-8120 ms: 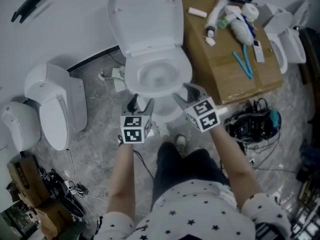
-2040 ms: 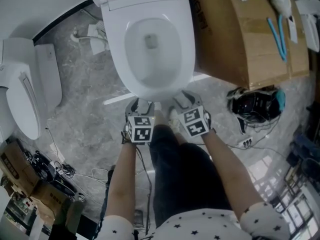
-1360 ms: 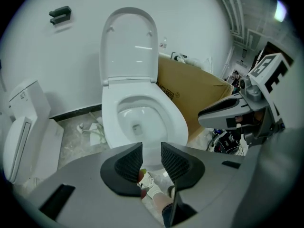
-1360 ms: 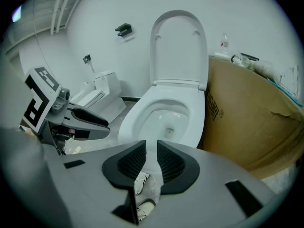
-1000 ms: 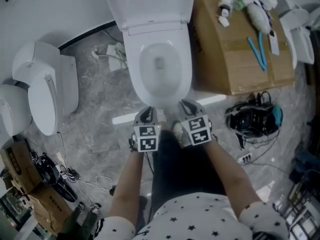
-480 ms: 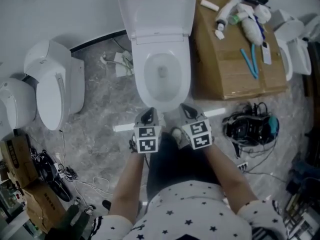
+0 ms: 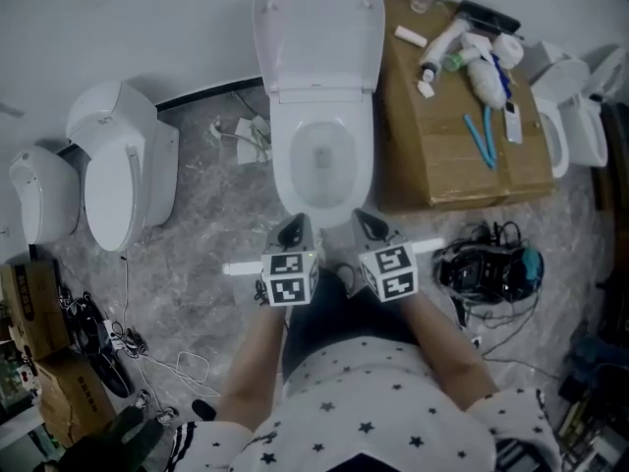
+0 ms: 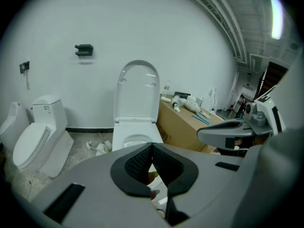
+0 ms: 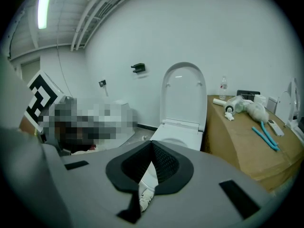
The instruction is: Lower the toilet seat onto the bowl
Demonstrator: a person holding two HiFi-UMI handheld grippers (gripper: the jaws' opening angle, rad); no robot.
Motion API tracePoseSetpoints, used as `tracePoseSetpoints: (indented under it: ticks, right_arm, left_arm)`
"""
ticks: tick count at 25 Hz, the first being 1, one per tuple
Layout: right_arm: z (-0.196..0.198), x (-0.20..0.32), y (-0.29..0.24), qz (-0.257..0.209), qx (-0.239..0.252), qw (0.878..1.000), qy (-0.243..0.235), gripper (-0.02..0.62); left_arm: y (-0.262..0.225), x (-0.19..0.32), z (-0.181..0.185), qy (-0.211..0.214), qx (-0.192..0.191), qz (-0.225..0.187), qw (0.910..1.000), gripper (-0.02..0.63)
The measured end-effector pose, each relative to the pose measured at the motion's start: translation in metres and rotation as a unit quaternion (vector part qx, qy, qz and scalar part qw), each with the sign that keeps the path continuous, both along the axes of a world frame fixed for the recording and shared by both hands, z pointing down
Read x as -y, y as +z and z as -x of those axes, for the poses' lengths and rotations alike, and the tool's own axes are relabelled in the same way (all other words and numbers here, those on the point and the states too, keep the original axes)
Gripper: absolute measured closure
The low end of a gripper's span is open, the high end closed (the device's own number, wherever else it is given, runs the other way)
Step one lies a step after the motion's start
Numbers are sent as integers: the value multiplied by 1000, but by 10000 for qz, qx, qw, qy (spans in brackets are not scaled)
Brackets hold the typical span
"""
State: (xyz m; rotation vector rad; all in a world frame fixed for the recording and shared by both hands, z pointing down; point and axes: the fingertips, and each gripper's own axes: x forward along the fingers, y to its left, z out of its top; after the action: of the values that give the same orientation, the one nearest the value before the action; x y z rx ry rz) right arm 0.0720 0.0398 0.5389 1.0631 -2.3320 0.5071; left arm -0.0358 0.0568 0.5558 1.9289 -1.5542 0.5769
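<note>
The white toilet stands against the wall, its bowl [image 7: 319, 160] uncovered and its raised lid [image 7: 319, 28] upright behind it; I cannot tell the seat apart from the lid. My left gripper [image 7: 292, 232] and right gripper [image 7: 366, 226] hover side by side just in front of the bowl's front rim, touching nothing. Both are shut, with nothing between their pads. In the left gripper view the shut left gripper [image 8: 152, 146] points at the bowl [image 8: 135, 139] and the upright lid [image 8: 137, 91]. The right gripper view shows the shut right gripper [image 9: 152, 144] below the lid [image 9: 184, 96].
A cardboard box [image 7: 462, 155] right of the toilet carries bottles, a blue tool and small parts. Two more toilets [image 7: 123, 175] [image 7: 39, 200] stand at the left, and a loose toilet part [image 7: 570, 116] at the far right. A cable bundle [image 7: 486, 268] lies right of my grippers.
The view has drawn back, so more of the room shows. Both grippers stay close together in front of the bowl. The lid is still upright.
</note>
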Motion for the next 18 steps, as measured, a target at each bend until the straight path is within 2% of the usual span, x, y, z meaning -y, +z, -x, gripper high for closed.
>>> tracePoseSetpoints:
  ticks: [9,18]
  right_arm:
    - [-2,-14,-44,-257,142,9995,-131,586]
    - [0,-23,-88,-611,488,9964,-316,586]
  left_arm:
    - [-47,-13,-4,-55,-175,-244,9995,606]
    - [-87,-20,-10,-14,-177,-563,9983,607]
